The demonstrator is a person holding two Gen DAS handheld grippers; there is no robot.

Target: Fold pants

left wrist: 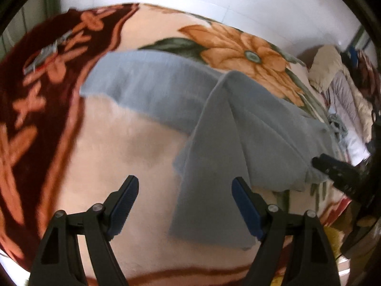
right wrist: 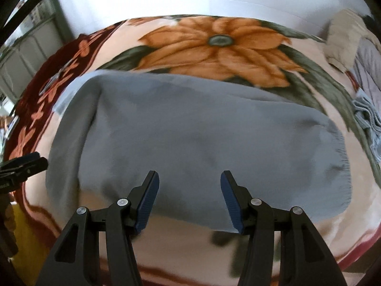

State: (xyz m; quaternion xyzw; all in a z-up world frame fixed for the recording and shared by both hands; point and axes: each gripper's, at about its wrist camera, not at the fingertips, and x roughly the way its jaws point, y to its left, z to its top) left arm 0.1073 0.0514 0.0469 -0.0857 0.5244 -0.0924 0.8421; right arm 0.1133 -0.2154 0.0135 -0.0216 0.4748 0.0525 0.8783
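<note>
My left claw and right claw hang open and empty above the grey pants, spread on the flowered blanket ready for folding.

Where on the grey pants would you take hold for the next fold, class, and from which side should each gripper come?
Probably the near edge of the grey pants. They lie flat on the floral blanket, so come from above and the near side. The open right gripper suits the edge by the gathered waistband; the open left gripper suits the loose leg end.

Floral blanket, beige pillow
</note>
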